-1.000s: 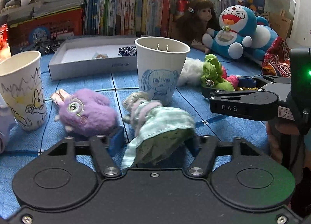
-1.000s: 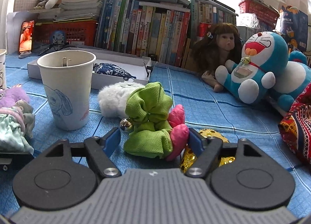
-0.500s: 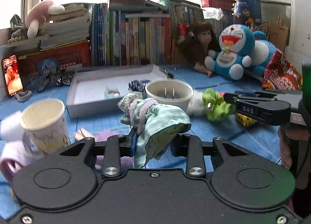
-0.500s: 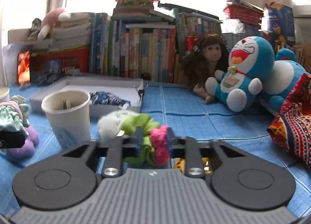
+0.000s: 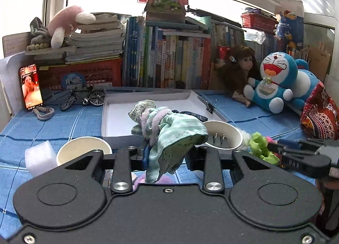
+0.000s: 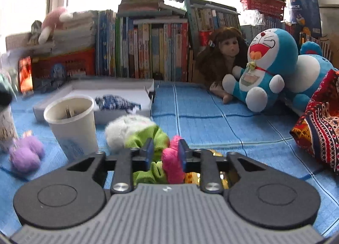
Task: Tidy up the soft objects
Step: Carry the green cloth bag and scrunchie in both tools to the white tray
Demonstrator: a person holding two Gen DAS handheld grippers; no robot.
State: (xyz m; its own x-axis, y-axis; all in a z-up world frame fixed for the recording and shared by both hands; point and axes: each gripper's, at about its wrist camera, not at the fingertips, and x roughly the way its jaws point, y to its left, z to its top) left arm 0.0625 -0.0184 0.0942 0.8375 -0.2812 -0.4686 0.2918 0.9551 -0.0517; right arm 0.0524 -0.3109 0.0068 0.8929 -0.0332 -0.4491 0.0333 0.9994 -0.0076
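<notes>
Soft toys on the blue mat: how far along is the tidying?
Done: only a dark patterned cloth lies in the white tray. In hand: the left hand-held gripper holds a green-dressed doll lifted; the right hand-held gripper, jaws just reopening, straddles a green-pink toy. Left: purple plush, white fluff.
</notes>
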